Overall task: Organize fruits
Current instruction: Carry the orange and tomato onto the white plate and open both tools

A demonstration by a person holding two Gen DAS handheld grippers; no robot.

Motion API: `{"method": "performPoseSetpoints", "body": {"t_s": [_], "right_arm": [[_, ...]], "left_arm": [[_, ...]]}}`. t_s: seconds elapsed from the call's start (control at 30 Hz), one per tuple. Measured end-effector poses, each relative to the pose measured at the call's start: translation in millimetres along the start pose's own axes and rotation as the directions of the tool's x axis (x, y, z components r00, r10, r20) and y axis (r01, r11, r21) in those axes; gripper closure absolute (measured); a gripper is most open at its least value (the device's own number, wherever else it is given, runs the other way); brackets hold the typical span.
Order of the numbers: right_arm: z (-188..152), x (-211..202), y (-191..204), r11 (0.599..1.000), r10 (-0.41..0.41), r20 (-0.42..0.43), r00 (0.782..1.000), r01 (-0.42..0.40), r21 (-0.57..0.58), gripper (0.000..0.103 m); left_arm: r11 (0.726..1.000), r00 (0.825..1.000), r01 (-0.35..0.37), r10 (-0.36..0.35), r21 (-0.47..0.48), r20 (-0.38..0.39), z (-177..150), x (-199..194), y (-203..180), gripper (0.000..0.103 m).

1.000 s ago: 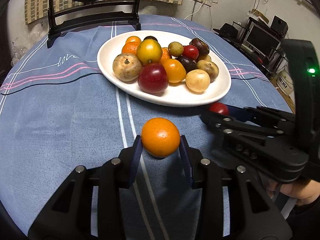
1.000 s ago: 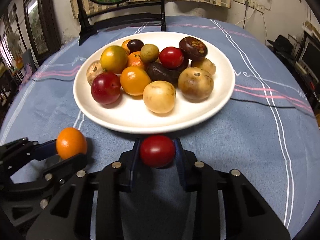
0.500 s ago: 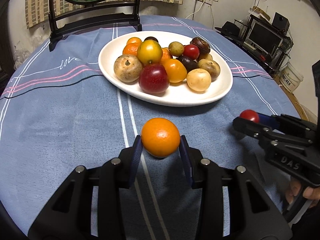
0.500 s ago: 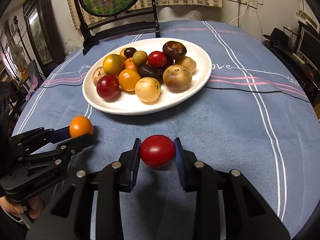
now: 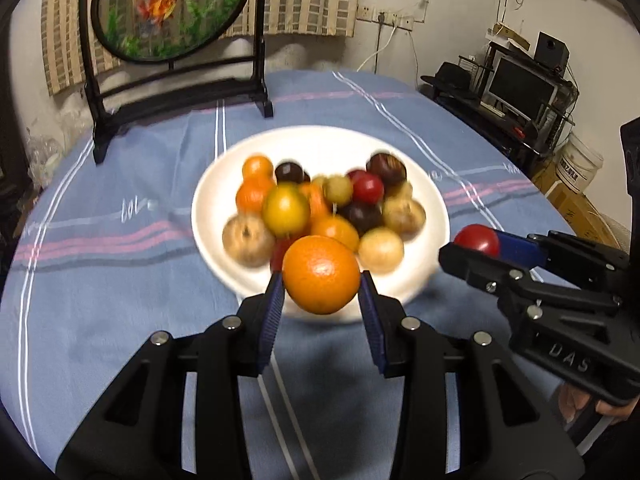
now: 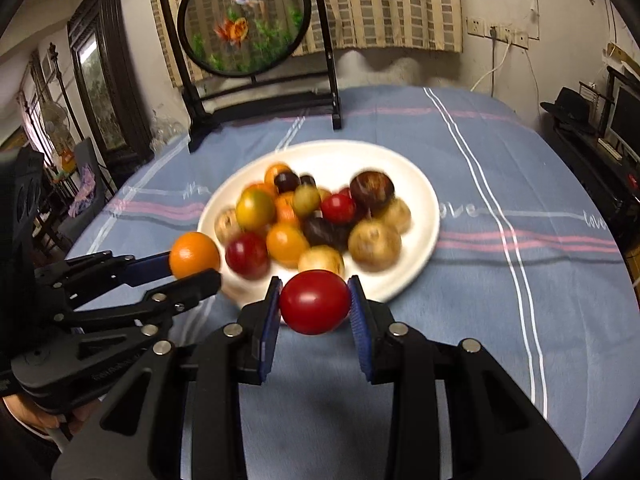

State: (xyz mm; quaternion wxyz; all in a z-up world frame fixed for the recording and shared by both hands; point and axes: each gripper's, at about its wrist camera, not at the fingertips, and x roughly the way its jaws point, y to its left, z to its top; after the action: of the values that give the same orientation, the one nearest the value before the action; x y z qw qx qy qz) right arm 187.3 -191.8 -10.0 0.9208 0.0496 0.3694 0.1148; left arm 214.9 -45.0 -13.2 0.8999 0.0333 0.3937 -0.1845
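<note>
"DAS" on the right tongs (image 5: pixel 476 250) body, "love" woven into the blue tablecloth (image 6: pixel 520 300)

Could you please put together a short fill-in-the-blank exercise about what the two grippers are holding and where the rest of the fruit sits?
1. The left gripper is shut on an ____ fruit.
2. The right gripper is shut on a ____ fruit.
3. The remaining fruits are piled on a white ____.
4. Behind the pile stands a round screen painted with ____.

Missing words: orange; red; plate; goldfish
</note>
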Motion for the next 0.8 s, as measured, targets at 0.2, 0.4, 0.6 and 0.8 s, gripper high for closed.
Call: {"method": "performPoseSetpoints", "body": {"t_s": [0.2, 0.4, 0.6, 0.8], "right_arm": [[30.9, 18.3, -12.4, 0.997, -0.003, 0.039, 0.999, 0.0, 0.072, 0.07], [52.9, 45.4, -23.3, 0.994, -0.007, 0.023, 1.0, 0.004, 0.112, 0.07], [62.6, 66.6, -17.6, 0.993, 0.0, 0.001, 1.0, 0.0, 0.115, 0.069], [69.7, 87.2, -16.8, 0.988, 0.005, -0.049, 0.999, 0.003, 0.152, 0.064]], "left_arm": [[0.999, 1.0, 0.004, -0.005, -0.042, -0.012, 28.4, 24.7, 3.7, 0.064], [0.997, 0.999, 0.018, -0.02, -0.079, -0.028, 48.3, 49.1, 9.6, 0.064], [0.999, 0.999, -0.043, 0.043, -0.017, 0.003, 57.0, 57.8, 2.7, 0.065], [0.999, 0.999, -0.053, 0.053, -0.01, 0.006, 57.1, 60.9, 3.0, 0.045]]}}
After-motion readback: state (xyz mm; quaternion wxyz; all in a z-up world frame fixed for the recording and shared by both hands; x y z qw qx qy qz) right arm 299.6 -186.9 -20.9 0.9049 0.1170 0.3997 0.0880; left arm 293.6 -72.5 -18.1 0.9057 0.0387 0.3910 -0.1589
